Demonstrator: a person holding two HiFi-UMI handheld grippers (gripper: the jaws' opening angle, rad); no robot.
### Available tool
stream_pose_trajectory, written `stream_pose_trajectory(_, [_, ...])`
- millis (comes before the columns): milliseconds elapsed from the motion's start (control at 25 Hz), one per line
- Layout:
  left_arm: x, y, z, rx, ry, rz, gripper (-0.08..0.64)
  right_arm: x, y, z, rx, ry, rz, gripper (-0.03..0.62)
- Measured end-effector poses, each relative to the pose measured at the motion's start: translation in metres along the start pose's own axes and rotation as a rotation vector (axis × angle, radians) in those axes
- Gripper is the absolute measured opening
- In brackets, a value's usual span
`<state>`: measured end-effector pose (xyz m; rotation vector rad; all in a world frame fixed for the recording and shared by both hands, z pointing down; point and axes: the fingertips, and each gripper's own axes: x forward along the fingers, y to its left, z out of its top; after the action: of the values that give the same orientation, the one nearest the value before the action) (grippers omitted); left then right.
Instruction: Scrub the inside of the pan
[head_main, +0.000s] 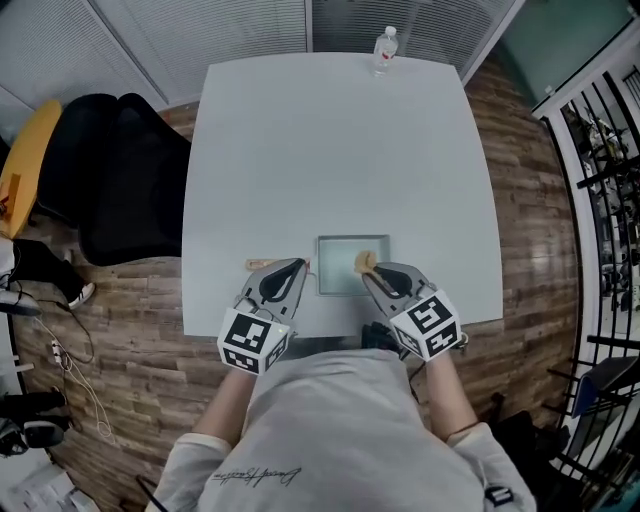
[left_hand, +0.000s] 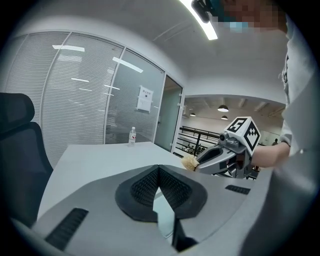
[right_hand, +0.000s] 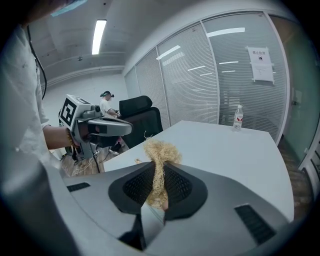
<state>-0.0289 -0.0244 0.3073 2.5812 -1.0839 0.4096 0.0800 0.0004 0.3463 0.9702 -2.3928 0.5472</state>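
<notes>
R tongs (right_hand: 159, 169), scrubber (right_hand: 162, 149); bottle label (right_hand: 238, 120) illegible

The pan (head_main: 352, 266) lies on the desk (head_main: 340, 150) near its front edge, just right of my left hand-held gripper (head_main: 302, 265) and under the tip of my right hand-held gripper (head_main: 369, 270). The fibre scrubber (head_main: 365, 261) sits between the right one's jaws, over the pan's far right corner. Far ahead of both, a bottle (head_main: 386, 48) stands at the desk's far edge. A chair (head_main: 125, 180) stands off the desk, left of the left hand-held gripper.
</notes>
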Motion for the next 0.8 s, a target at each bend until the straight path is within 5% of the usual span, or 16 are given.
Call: stream_pose_trajectory(800, [0.012,0.021,-0.069,0.159,0.191,-0.109,0.012,0.031,-0.005,-0.045,-0.038,0.125,0.012,0.064])
